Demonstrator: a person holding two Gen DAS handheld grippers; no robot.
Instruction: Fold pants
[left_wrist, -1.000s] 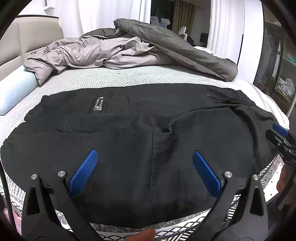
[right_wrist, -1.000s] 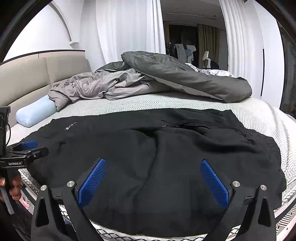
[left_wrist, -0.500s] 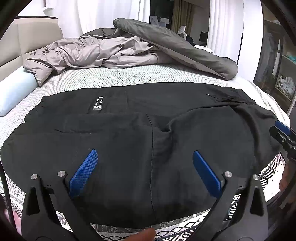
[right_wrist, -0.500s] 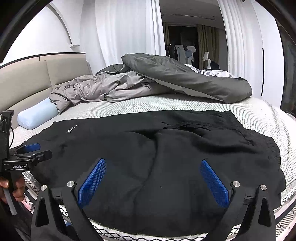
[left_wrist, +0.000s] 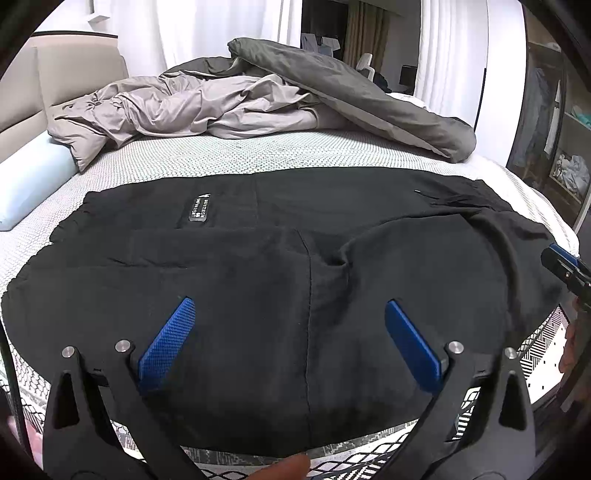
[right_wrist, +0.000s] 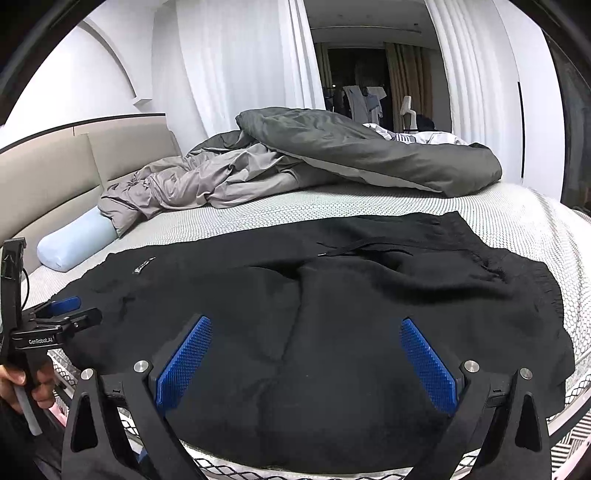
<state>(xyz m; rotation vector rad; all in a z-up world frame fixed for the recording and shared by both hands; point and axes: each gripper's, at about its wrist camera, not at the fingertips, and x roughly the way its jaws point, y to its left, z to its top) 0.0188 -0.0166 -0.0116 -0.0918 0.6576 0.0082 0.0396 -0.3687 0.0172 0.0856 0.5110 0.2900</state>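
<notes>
Black pants (left_wrist: 258, 280) lie spread across the near part of the bed, folded lengthwise, with a small label (left_wrist: 199, 208) on the left and the waistband and drawstring (right_wrist: 354, 249) at the right. My left gripper (left_wrist: 288, 339) is open and empty, just above the pants' near edge. My right gripper (right_wrist: 306, 358) is open and empty over the waist-side half of the pants (right_wrist: 332, 332). The right gripper shows at the right edge of the left wrist view (left_wrist: 565, 264). The left gripper shows at the left of the right wrist view (right_wrist: 62, 314).
A rumpled grey duvet (left_wrist: 258, 99) lies across the far side of the bed (left_wrist: 258, 155). A light blue bolster pillow (left_wrist: 26, 184) lies at the left by the beige headboard (right_wrist: 74, 162). White curtains and a wardrobe stand behind.
Both grippers have drawn back and risen slightly; the pants look a little farther away. The right gripper has slid outward in the left wrist view. Both jaws stay open.
</notes>
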